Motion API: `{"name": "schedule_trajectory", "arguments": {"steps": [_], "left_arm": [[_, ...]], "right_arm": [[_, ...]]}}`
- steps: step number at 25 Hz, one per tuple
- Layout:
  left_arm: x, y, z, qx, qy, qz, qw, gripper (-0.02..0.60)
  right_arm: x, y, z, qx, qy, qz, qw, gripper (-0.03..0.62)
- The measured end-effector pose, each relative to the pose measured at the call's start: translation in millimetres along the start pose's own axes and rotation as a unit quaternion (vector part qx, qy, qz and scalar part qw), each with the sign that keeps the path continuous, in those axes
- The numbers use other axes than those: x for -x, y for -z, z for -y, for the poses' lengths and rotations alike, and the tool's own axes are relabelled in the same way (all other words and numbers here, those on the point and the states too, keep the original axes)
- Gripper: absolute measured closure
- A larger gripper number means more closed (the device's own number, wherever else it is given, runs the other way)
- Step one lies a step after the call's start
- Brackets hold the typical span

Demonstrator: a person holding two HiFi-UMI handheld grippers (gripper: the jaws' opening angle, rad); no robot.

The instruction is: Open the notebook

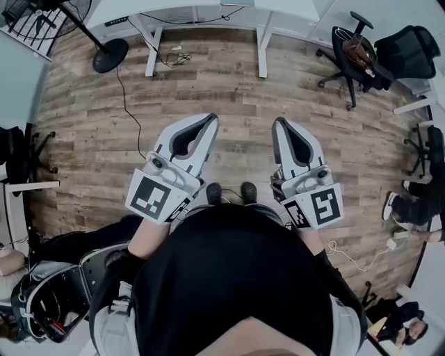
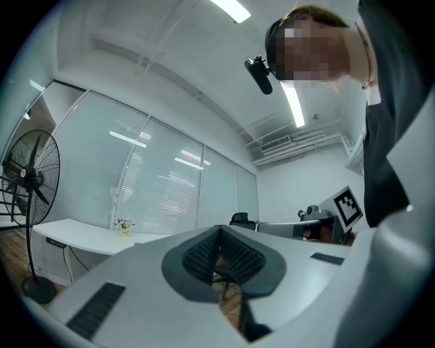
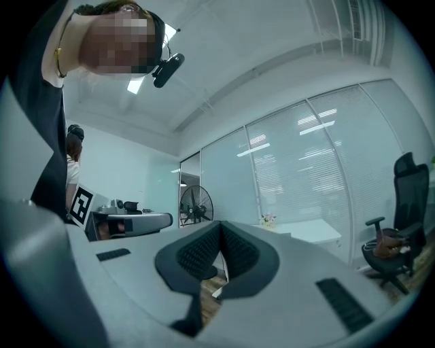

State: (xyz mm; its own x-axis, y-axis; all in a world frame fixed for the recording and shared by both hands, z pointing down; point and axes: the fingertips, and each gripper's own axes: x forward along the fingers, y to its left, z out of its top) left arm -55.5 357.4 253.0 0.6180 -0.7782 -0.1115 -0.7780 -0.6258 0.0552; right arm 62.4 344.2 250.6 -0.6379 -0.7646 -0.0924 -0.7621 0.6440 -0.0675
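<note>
Standing over the wooden floor [image 1: 236,90], the person holds the left gripper [image 1: 208,119] and right gripper [image 1: 279,122] at centre frame, both jaws pressed together on nothing. No notebook shows anywhere, so neither is nearer.

fan [image 1: 110,54] back left w/ its cable [image 1: 124,97] trailing across the floor [image 1: 229,90], desk [image 1: 208,12] along the back, office chair [image 1: 358,52] back right. left gripper [image 1: 211,119] & right gripper [image 1: 279,123] side by side up front, shoes [image 1: 231,192] btwn them.
</note>
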Motion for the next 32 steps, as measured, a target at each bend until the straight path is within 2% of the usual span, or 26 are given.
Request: {"name": "schedule_trajectory", "arguments": {"steps": [15, 22, 32], "left_arm": [[33.4, 3.9, -30.3, 0.001, 0.029, -0.004, 0.9996, 0.571], [19.6, 2.4, -31.8, -0.002, 0.038, 0.001, 0.9993, 0.571], [-14.8, -0.4, -46.4, -0.002, 0.023, 0.003, 0.9997, 0.571]], "right_arm": [[-11.5, 9.2, -42.0, 0.007, 0.026, -0.005, 1.000, 0.591], [-17.2, 8.2, -32.2, 0.004, 0.030, -0.002, 1.000, 0.591], [-45.3, 2.4, 2.4, 0.003, 0.014, 0.009, 1.000, 0.591]]}}
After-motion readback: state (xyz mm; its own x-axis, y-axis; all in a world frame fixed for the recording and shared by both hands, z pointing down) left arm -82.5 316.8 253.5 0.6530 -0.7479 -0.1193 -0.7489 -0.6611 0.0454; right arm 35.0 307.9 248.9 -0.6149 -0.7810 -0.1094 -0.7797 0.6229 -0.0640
